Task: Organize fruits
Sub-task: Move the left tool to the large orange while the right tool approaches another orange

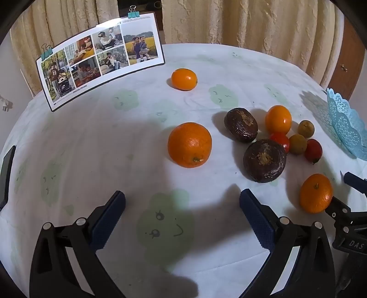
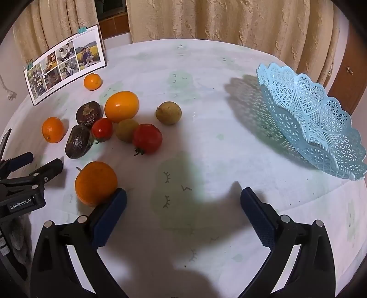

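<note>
Loose fruit lies on the tablecloth: a large orange (image 1: 189, 144), a far orange (image 1: 184, 79), a near orange (image 1: 316, 193) (image 2: 95, 183), two dark avocados (image 1: 264, 160) (image 1: 240, 125), an orange-yellow fruit (image 2: 121, 106), two red tomatoes (image 2: 147, 138) (image 2: 102, 129) and two small yellow-green fruits (image 2: 168, 113) (image 2: 126, 130). A light blue lattice basket (image 2: 314, 121) stands empty at the right. My left gripper (image 1: 182, 201) is open and empty, just short of the large orange. My right gripper (image 2: 183, 198) is open and empty; its left finger (image 2: 112, 211) sits beside the near orange.
A photo board (image 1: 101, 59) held by clips stands at the back left. Beige curtains (image 2: 206, 20) hang behind the round table. The other gripper shows at the edge of each view, right (image 1: 348, 206) and left (image 2: 27, 178).
</note>
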